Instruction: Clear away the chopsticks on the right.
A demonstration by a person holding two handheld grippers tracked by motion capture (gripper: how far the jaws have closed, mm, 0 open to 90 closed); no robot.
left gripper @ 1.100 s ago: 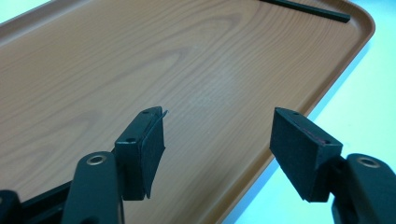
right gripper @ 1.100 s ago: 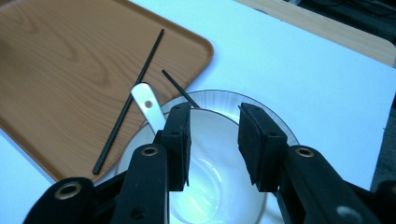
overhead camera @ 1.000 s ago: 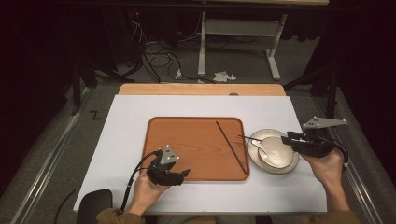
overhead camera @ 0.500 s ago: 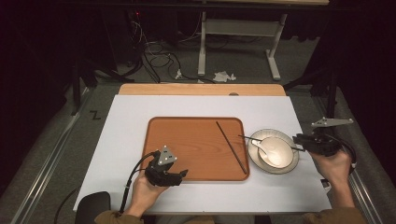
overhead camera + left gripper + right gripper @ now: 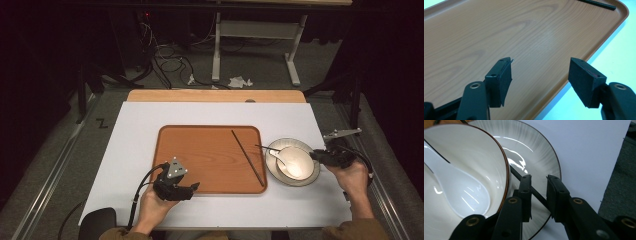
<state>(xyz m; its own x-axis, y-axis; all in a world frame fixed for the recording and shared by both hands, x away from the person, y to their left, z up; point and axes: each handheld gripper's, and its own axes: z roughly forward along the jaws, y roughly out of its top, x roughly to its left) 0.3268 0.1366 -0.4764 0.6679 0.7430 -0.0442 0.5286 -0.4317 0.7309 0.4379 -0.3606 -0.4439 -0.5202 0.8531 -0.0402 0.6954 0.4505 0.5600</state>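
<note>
A brown wooden tray (image 5: 200,150) lies mid-table with one black chopstick (image 5: 247,157) on its right side. To its right a striped plate (image 5: 310,179) carries a white bowl (image 5: 297,162) holding a white spoon (image 5: 461,192). A second black chopstick (image 5: 515,173) lies across the plate beside the bowl. My right gripper (image 5: 320,156) (image 5: 539,192) is at the plate's right rim, its jaws drawn in on that chopstick's near end with slim gaps showing. My left gripper (image 5: 192,187) (image 5: 540,75) hovers open over the tray's near right part (image 5: 499,32), holding nothing.
White table surface (image 5: 135,150) surrounds the tray, with a bare wooden strip (image 5: 215,96) along the far edge. Just right of the plate the table edge drops to grey floor (image 5: 621,170). Cables and a stand's legs lie on the floor beyond the table.
My right gripper has drawn back to the right, from over the plate to its right rim, while the chopstick's far tip stayed put. The left gripper has barely moved.
</note>
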